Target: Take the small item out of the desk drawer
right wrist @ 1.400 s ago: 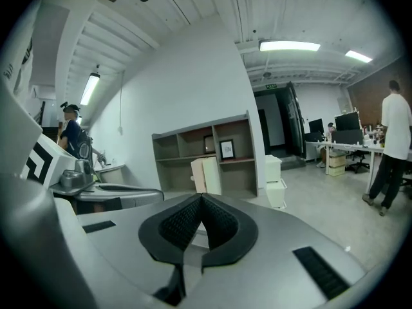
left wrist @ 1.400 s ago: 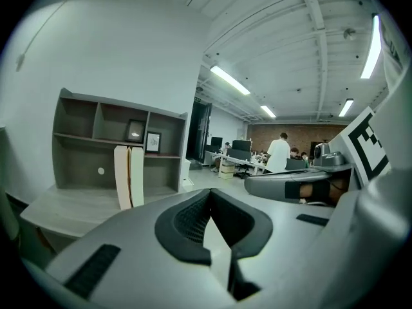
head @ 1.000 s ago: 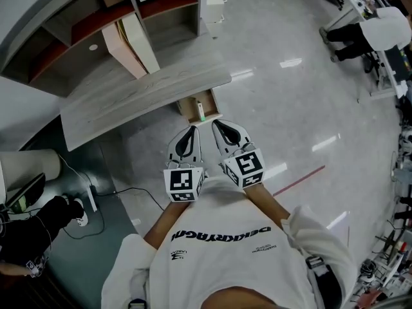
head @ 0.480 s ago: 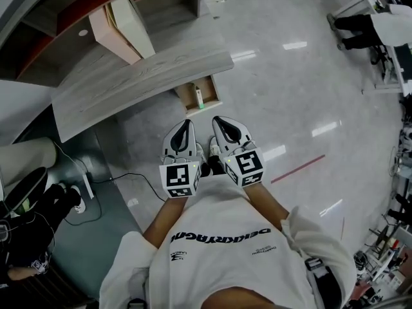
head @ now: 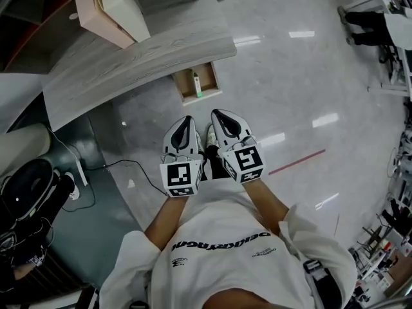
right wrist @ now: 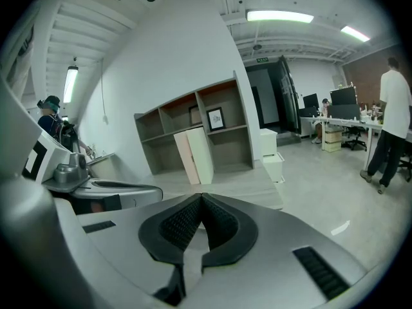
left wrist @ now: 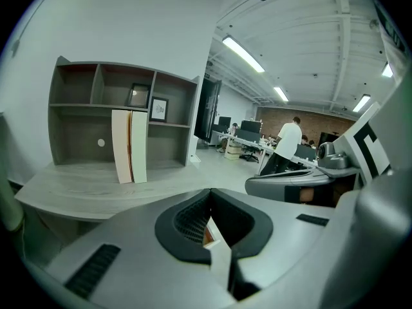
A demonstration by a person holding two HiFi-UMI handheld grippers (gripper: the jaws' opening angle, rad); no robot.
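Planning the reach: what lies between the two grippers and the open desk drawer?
Only bare glossy floor, as the head view shows; nothing stands between the left gripper, the right gripper and the drawer holding the small item.

Desk: grey wood grain. Drawer: tan interior. Small item: white, green end. Left gripper and right gripper: pale grey, black-and-white square markers. Floor: glossy grey, red stripe.

Desk pale matt wood grain; floor glossy, smooth.
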